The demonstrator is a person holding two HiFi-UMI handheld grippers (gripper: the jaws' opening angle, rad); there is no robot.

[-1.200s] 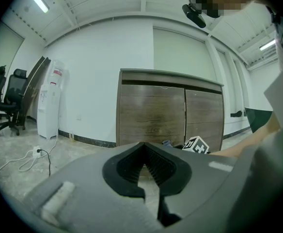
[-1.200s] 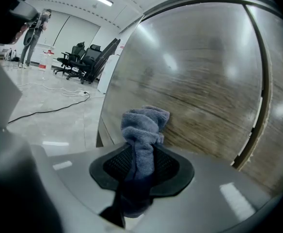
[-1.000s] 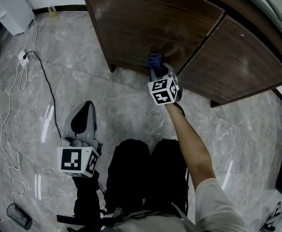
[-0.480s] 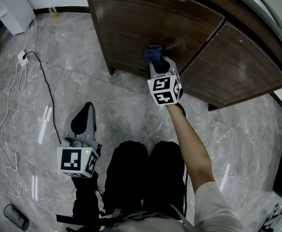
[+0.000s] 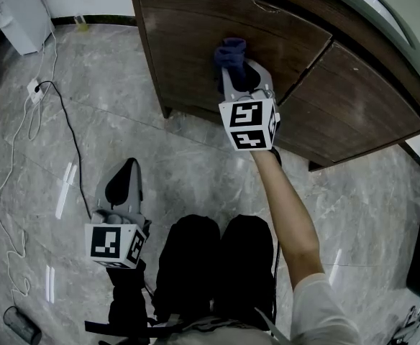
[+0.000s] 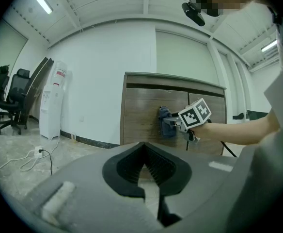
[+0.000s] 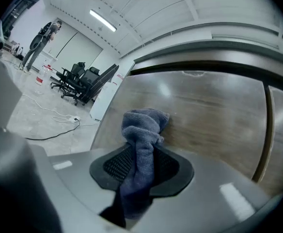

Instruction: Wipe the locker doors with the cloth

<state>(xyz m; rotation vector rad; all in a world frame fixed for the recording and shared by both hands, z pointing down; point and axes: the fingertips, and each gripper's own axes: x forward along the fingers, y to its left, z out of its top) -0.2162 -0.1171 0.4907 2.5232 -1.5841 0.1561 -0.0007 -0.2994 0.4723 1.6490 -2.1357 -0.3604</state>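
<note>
Right gripper point(image 5: 233, 69) pinches the blue cloth point(image 5: 229, 51) against the left locker door point(image 5: 185, 45), toward its inner edge; wiping looks mid-stroke, and the next move likely needs steady pressure while sweeping across the door

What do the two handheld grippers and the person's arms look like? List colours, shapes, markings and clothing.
The left gripper and right gripper are grey moulded shells with black ribbed pads inside the jaws. Each carries a white cube with black square markers: left cube, right cube. The right arm wears a short white sleeve; the left arm is covered in black.
</note>
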